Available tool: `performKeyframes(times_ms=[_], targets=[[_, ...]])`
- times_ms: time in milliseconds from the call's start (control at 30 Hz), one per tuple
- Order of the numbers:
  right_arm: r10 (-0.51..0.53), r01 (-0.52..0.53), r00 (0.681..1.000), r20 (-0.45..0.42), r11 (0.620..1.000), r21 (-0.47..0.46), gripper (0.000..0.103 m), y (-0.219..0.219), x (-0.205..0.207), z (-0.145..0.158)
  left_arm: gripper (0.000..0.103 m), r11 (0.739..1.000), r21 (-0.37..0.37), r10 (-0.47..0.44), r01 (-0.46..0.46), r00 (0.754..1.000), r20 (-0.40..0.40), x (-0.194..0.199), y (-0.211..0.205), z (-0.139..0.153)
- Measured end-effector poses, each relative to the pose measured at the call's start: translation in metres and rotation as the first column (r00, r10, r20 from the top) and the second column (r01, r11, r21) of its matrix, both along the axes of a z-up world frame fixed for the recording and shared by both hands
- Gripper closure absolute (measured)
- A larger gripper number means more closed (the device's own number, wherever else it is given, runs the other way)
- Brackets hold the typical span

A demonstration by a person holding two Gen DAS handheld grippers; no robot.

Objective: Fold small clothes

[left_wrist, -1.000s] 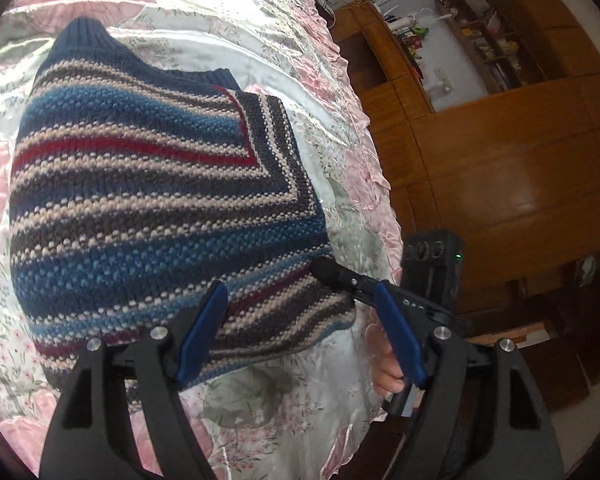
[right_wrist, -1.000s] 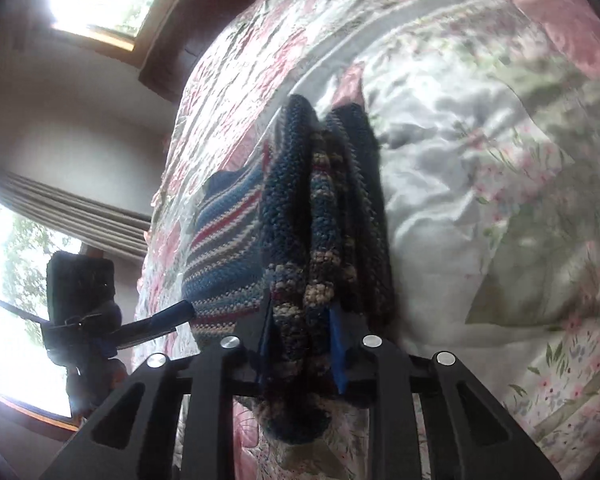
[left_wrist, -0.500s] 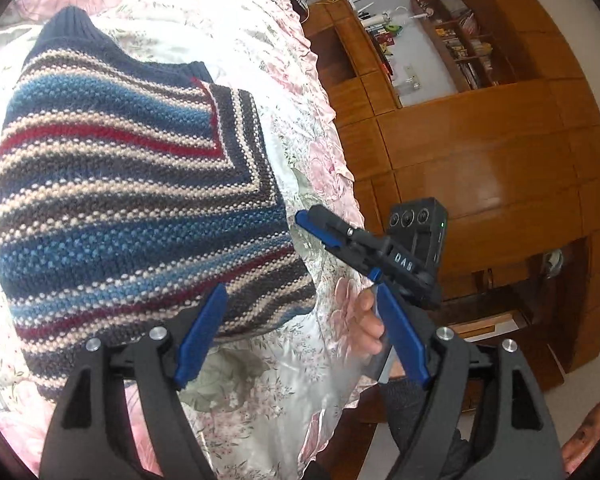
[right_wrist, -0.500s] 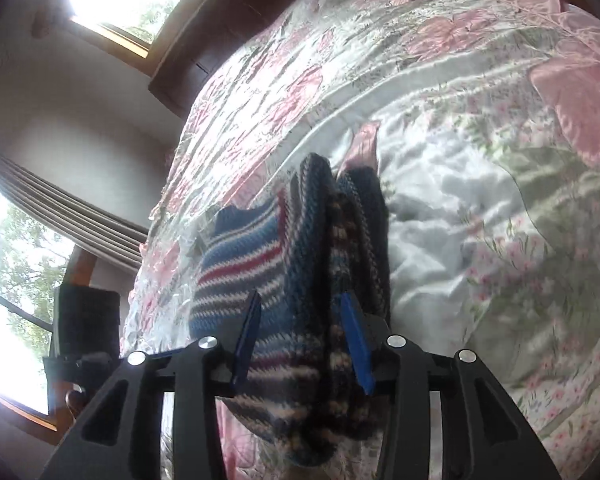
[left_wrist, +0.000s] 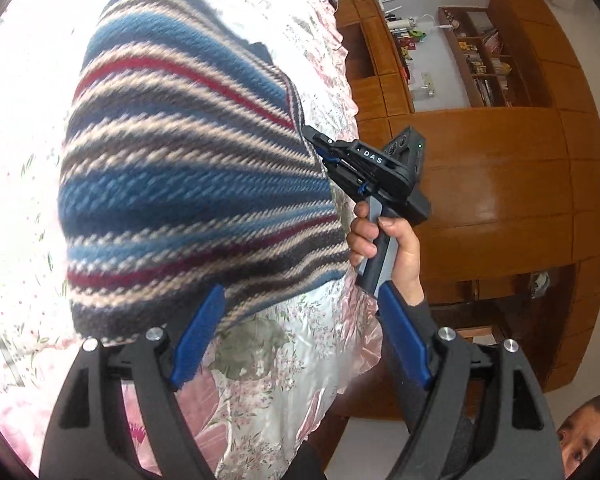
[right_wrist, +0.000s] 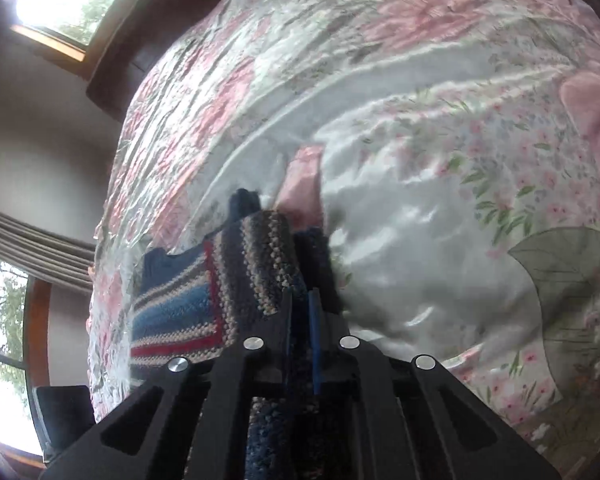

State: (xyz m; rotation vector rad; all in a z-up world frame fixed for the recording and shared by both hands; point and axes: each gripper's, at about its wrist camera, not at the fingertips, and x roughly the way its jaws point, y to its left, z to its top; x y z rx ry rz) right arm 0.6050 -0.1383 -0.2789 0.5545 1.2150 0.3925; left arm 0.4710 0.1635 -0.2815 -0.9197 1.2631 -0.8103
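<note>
I am pinching the folded striped knit sweater (left_wrist: 188, 184) near the floral satin bedspread's (left_wrist: 284, 360) edge.
My right gripper (right_wrist: 300, 320) is clamping its edge, closure showing only in its own view; my left gripper (left_wrist: 300, 340) is gaping empty.

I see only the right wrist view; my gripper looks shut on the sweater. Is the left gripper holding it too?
Observer: No. The left gripper is open, with nothing between its fingers.
Operator: Where is it?
Observer: At the near hem of the sweater, which lies on the bed.
Operator: And where does mine grip?
Observer: The right gripper pinches the sweater's side edge, toward the cabinets.
</note>
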Motion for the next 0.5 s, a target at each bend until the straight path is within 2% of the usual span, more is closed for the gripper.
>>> performKeyframes(times_ms=[67, 100, 133, 233, 333, 400, 467, 500], targets=[[0.024, -0.024, 1.0, 0.002, 0.999, 0.039, 0.085, -0.002, -0.003, -0.001, 0.026, 0.998, -0.055, -0.03, 0.028, 0.999, -0.03, -0.001, -0.002, 0.0], [0.023, -0.024, 1.0, 0.017, 0.996, 0.081, 0.07, -0.005, -0.005, 0.004, 0.026, 0.997, -0.061, -0.042, 0.042, 0.999, -0.011, 0.001, -0.003, 0.007], [0.021, -0.024, 0.999, 0.031, 0.992, 0.121, 0.067, -0.009, -0.007, 0.011, 0.026, 0.997, -0.058, -0.044, 0.045, 0.999, 0.017, 0.004, -0.003, 0.015], [-0.021, 0.006, 0.992, 0.124, 0.993, 0.118, 0.067, -0.013, -0.012, 0.044, 0.022, 0.999, -0.05, -0.014, 0.019, 0.996, 0.091, 0.023, 0.001, 0.037], [0.078, -0.1, 0.989, 0.125, 0.977, 0.186, 0.067, 0.021, -0.012, 0.06, 0.021, 1.0, 0.004, 0.022, -0.023, 0.993, 0.114, 0.053, 0.009, 0.043], [0.144, -0.158, 0.986, 0.082, 0.967, 0.2, 0.067, 0.044, -0.011, 0.051, 0.021, 0.998, 0.014, 0.052, -0.054, 0.994, 0.1, 0.074, 0.016, 0.038], [0.155, -0.159, 0.987, 0.037, 0.975, 0.152, 0.068, 0.055, -0.006, 0.033, 0.022, 0.997, 0.012, 0.078, -0.079, 0.995, 0.061, 0.093, 0.022, 0.026], [0.143, -0.142, 0.99, 0.005, 0.981, 0.135, 0.075, 0.054, -0.002, 0.02, 0.023, 0.995, 0.042, 0.086, -0.088, 0.995, 0.048, 0.101, 0.023, 0.018]])
